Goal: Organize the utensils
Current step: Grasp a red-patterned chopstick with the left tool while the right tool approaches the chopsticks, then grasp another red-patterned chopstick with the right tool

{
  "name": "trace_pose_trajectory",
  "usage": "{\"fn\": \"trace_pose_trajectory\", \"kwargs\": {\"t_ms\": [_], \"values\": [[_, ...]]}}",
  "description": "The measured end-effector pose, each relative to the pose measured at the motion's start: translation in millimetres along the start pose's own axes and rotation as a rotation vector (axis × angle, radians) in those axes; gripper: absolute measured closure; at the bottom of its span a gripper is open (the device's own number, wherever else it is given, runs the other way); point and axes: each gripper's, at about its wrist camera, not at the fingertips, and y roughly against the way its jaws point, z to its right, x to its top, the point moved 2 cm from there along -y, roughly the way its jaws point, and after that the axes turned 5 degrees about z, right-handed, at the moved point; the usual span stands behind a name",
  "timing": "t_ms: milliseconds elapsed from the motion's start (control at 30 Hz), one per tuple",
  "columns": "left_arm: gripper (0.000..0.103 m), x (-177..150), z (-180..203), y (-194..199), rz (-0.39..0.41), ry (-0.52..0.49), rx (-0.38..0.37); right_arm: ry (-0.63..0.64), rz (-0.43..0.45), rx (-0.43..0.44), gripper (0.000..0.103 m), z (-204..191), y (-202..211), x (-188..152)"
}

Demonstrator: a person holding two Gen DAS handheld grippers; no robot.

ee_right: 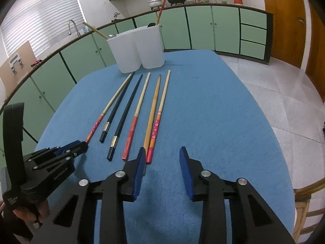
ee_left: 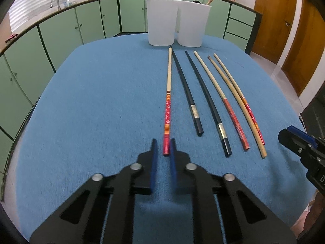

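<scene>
The left gripper (ee_left: 163, 146) is clamped on the butt of a red-handled chopstick (ee_left: 168, 99) lying on the blue cloth (ee_left: 97, 101). The right gripper (ee_right: 162, 156) stands part open over nothing, just beside the plain bamboo chopstick (ee_right: 152, 113). Farther off, two white cups (ee_left: 162, 20) stand touching.

The left wrist camera sat just behind its tongs (ee_left: 163, 147), close above the blue worktop (ee_left: 91, 111), and faced down and forward along the chopsticks (ee_left: 167, 101) toward the two white cups (ee_left: 174, 22) at the far edge. The right wrist camera looked the same way from a spot to the right, behind its own tongs (ee_right: 163, 154). Both views shared the chopsticks, cups, worktop and far green cabinets (ee_left: 61, 32), and each caught the other's tongs at its edge.
</scene>
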Motion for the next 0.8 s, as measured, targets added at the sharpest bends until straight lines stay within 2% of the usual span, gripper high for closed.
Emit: {"fn": "trace_pose_trajectory", "kwargs": {"t_ms": [467,800], "values": [[0.098,1,-6,1,0.003,0.029,0.008,0.055,-0.058,0.005,0.083,-11,-14,-12],[0.098,1,-12,0,0.006,0.039,0.017,0.085,-0.064,0.003,0.083,-19,-22,-15]]}}
